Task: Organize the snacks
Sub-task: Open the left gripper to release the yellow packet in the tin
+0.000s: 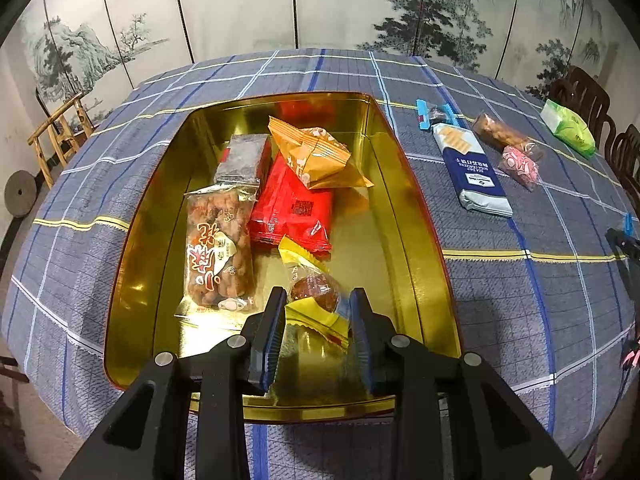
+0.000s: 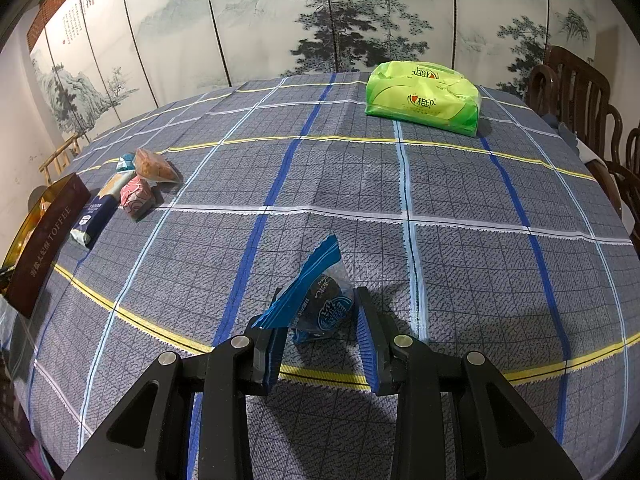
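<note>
- Left wrist view: my left tongs point(image 1: 316, 312) pinch the crimped end of a yellow-wrapped snack point(image 1: 314, 286), its long axis running straight away from me, over the near end of the gold tin point(image 1: 416, 216).
- Ahead of these tongs the tin holds a peanut bag point(image 1: 218, 256), a red packet point(image 1: 294, 204), an orange packet point(image 1: 316, 156) and a dark packet point(image 1: 242, 158); bare gold floor lies to the right of them.
- Right of the tin on the worktop point(image 1: 500, 280) lies a blue cracker pack point(image 1: 474, 168), pointing away, its small print unreadable.
- Right wrist view: my right tongs point(image 2: 318, 308) pinch a blue-wrapped snack point(image 2: 316, 300), its crimped end tilted up and away.
- Open cloth lies all around; far left, the tin's wall reads "TOFFEE"; far ahead sits a green tissue pack point(image 2: 424, 98).
</note>
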Tool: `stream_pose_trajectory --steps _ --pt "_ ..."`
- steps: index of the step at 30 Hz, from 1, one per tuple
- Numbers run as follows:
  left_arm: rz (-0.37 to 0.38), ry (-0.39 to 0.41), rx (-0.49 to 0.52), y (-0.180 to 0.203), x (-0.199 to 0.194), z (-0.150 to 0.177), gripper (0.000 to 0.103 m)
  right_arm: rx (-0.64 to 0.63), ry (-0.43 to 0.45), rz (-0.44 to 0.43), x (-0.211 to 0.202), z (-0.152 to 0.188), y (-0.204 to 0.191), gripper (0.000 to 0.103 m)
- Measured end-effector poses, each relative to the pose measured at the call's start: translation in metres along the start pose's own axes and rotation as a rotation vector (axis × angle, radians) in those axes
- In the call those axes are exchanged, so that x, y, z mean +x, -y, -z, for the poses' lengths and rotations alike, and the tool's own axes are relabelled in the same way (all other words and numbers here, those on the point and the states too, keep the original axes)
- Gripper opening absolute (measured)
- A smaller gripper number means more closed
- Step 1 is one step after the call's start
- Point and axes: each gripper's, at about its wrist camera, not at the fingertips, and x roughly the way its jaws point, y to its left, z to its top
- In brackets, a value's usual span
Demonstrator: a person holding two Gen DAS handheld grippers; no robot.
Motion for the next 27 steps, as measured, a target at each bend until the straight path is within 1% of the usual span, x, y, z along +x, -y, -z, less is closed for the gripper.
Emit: stream_pose_trajectory --steps 11,12,16,22,27 --pt "-0.024 0.019 0.004 0.002 -0.005 -0.002 0.032 0.001 0.000 -0.002 0.000 0.000 0.000 0.032" --pt "-0.026 0.021 0.003 0.002 -0.005 -0.002 0.034 0.001 0.000 -0.001 0.000 0.000 0.000 0.032" --pt "-0.047 0.042 0.001 0.002 -0.012 -0.002 0.047 0.000 0.000 -0.001 0.000 0.000 0.000 0.032" --pt "-0.062 0.063 0.011 0.004 -0.021 -0.002 0.048 -0.004 0.000 0.004 0.000 0.000 -0.001 0.032" --pt "-0.076 0.083 0.022 0.007 -0.029 0.003 0.048 -0.034 -0.005 0.038 0.000 0.000 -0.005 0.034"
